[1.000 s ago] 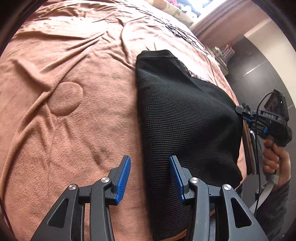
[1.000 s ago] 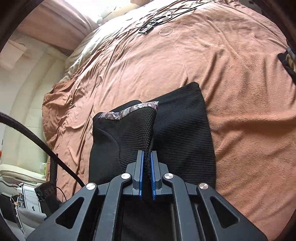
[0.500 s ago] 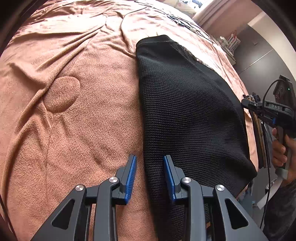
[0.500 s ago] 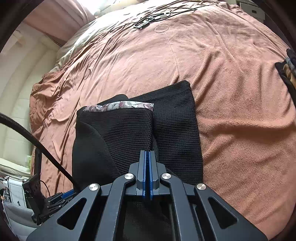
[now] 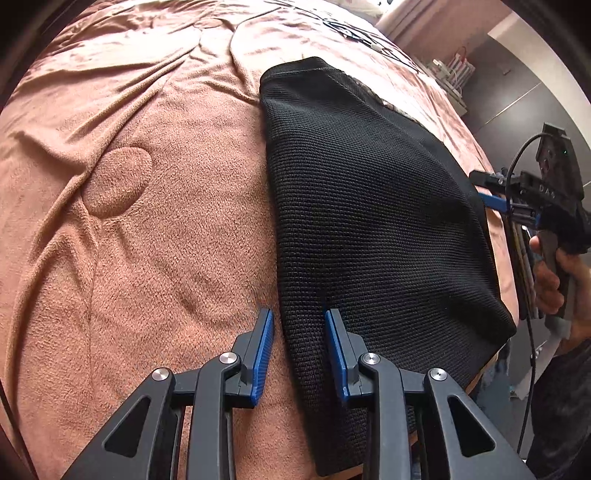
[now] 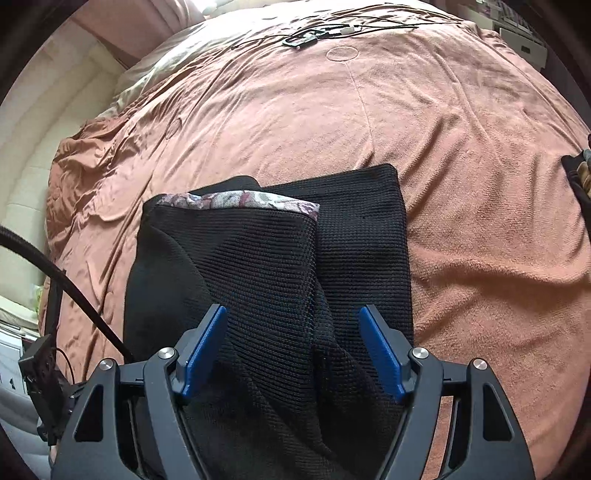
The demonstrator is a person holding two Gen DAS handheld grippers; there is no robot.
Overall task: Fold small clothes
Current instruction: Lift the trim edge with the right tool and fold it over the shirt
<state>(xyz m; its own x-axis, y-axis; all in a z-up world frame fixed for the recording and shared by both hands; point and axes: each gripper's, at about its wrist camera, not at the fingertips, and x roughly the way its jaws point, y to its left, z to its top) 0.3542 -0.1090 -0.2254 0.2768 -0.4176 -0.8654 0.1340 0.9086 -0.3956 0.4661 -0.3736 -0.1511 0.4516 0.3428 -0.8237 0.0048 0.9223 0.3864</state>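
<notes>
A black knit garment (image 6: 280, 280) lies on the bed, partly folded — one dark panel is laid over the other, and a strip of flowered lining (image 6: 240, 201) shows along the far edge of the upper panel. In the left wrist view the same garment (image 5: 369, 221) stretches away from the near edge of the bed, its long side straight against the bedspread.

The right gripper (image 6: 293, 350) hangs over the near end of the garment. Its fingers (image 6: 205, 349) have just been opening and now stand wide apart; the cloth lies under and between them, but neither blue pad presses on it. The left gripper (image 5: 299, 350) sits at the garment's near left edge with its fingers (image 5: 262, 356) a narrow gap apart. The cloth's border runs between them, and the pads do not seem to pinch it.

The brown bedspread (image 6: 461, 166) is creased and covers the whole bed. Some cables (image 6: 314, 35) lie at its far side. A hand (image 5: 554, 280) holds the right gripper's handle at the bed's edge.
</notes>
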